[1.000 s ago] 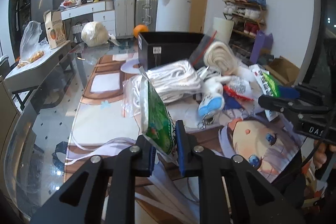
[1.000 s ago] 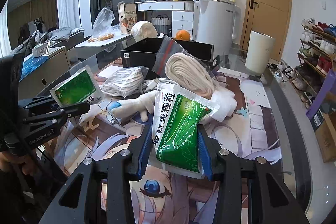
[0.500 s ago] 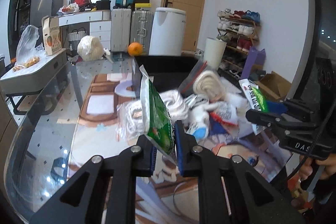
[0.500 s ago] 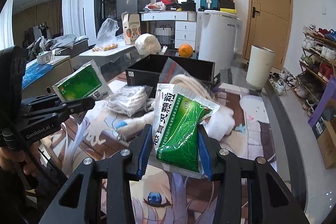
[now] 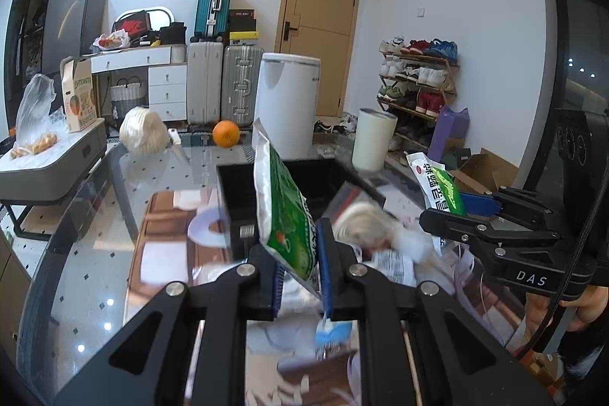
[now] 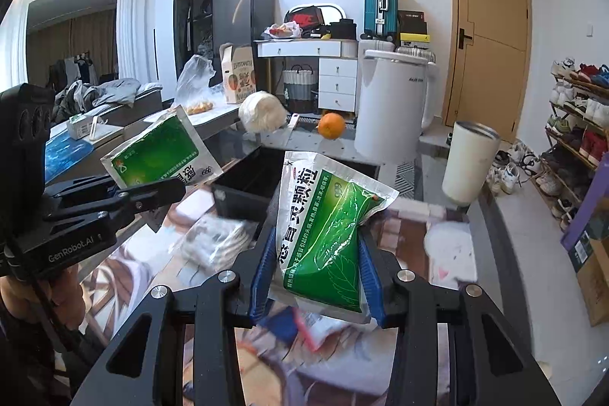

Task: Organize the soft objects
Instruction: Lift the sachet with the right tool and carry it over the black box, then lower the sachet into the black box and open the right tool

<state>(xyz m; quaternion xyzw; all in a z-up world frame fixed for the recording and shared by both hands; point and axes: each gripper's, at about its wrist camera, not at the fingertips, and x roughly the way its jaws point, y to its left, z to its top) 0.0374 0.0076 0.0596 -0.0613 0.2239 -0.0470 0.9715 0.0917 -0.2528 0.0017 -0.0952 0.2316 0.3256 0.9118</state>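
1. Left gripper [image 5: 298, 271], frame centre, pinches a green sachet [image 5: 283, 212] edge-on, lifted clear of the surface [image 5: 95, 215].
2. Right gripper [image 6: 316, 276] clamps a second sachet [image 6: 327, 231] broadside.
3. Both likely head for the black bin [image 5: 243, 193] just beyond.

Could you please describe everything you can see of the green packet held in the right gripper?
The green packet is a soft, glossy foil-like sachet, white along the top with dark printed characters down one side and a green leaf panel. It stands roughly upright, creased and bulging, clamped at its lower half between the right gripper's blue pads, raised above the table, nothing else touching it.
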